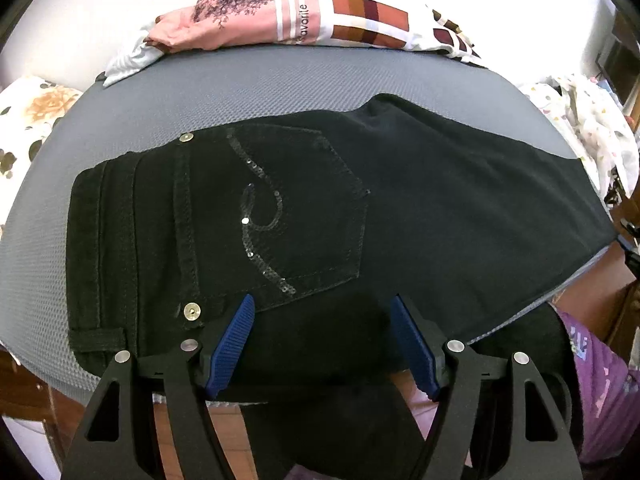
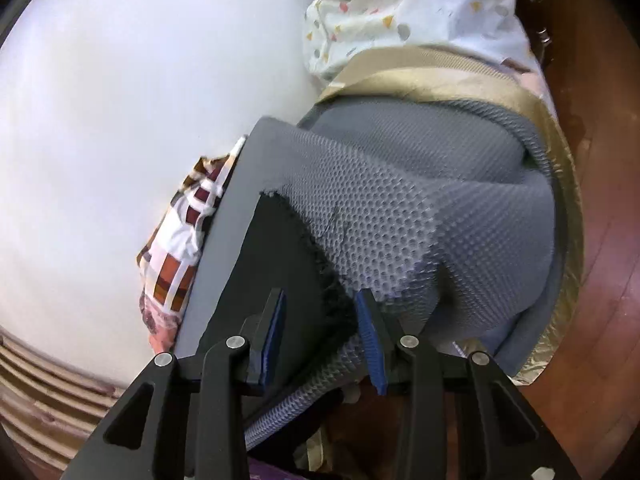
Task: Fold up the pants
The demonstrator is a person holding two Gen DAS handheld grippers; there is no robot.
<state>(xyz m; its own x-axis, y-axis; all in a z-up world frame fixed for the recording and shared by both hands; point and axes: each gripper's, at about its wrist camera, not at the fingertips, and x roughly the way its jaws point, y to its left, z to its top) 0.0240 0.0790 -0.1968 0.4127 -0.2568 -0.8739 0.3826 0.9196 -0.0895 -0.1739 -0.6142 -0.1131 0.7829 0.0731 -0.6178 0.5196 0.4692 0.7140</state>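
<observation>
Black jeans (image 1: 360,200) lie flat on a grey mesh-covered board (image 1: 248,80), waistband at the left, legs running to the right; a sequinned back pocket (image 1: 288,204) faces up. My left gripper (image 1: 322,320) is open over the near edge of the seat area, blue pads apart, touching nothing. In the right wrist view the frayed hem end of the jeans (image 2: 280,268) lies on the board's end, partly between the fingers. My right gripper (image 2: 320,312) is open around that hem edge and the grey mesh cover (image 2: 400,220).
A pile of pink and checked cloth (image 1: 304,12) lies at the board's far side. Floral fabric (image 1: 28,120) is at the left, white dotted fabric (image 2: 400,12) past the board's right end. Gold lining (image 2: 560,184) edges the cover. Wooden floor (image 2: 600,280) is below.
</observation>
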